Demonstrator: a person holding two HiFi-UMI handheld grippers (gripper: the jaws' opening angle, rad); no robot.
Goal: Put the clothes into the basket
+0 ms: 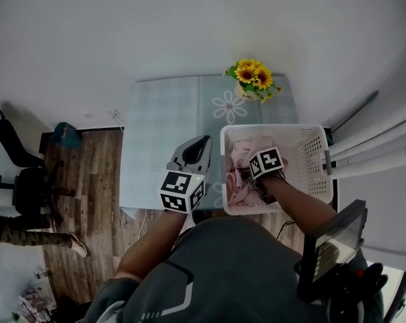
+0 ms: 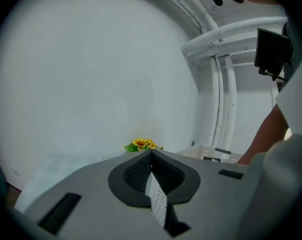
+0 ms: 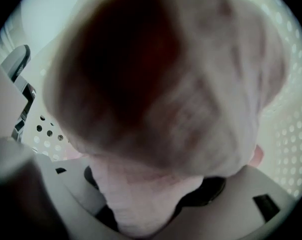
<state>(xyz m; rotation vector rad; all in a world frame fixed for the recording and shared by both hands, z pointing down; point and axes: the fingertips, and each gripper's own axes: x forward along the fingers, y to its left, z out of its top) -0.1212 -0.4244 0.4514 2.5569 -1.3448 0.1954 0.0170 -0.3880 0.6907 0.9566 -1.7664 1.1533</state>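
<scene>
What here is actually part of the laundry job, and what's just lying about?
Part of the job: pink clothes, white basket, right gripper gripping them, left gripper shut and empty.
Lying about: sunflowers, office chair, screen.

Pink clothes [image 1: 238,155], white perforated basket [image 1: 314,147]; yellow sunflowers [image 1: 253,75], pale checked tablecloth [image 1: 163,120] with white flower print
</scene>
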